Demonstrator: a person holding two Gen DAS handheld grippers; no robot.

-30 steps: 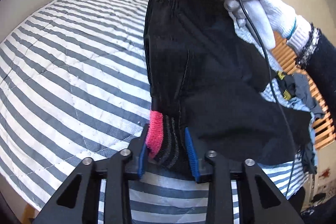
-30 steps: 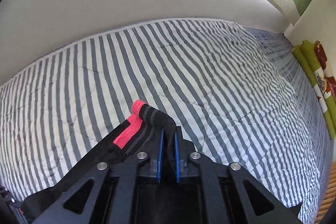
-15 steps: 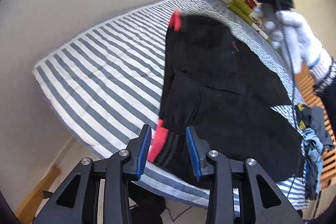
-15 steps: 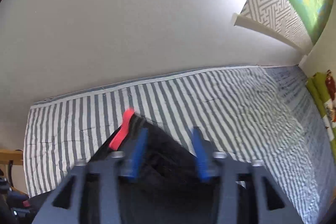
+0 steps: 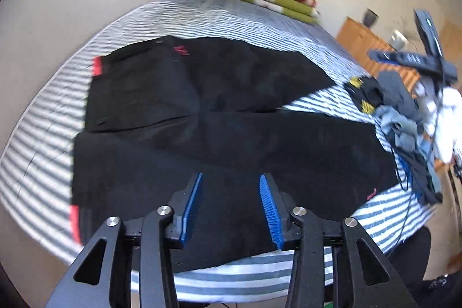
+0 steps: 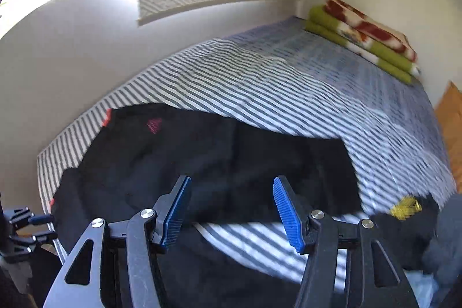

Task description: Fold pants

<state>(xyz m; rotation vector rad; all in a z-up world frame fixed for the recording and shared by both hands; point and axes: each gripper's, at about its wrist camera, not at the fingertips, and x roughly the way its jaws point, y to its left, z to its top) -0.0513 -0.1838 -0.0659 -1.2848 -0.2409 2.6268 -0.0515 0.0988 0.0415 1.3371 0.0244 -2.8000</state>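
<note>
Both grippers have just let go of the waistband they were pinching a second ago and pulled back, so the pants point(image 5: 219, 129) now lie spread flat on the striped bed point(image 5: 239, 19) instead of hanging in the air. That reads like the lay-out step is done and the actual folding hasn't started yet.

The left gripper point(image 5: 231, 207) hovers over the near leg with its jaws apart and nothing between them. The right gripper point(image 6: 231, 210) is the same, wide apart and empty above the fabric.

The pants are black, with red patches at the waistband corners on the left and the two legs splaying apart toward the clothes pile point(image 5: 404, 120) on the right. Looks pretty smooth, though both views are motion-blurred.
</note>
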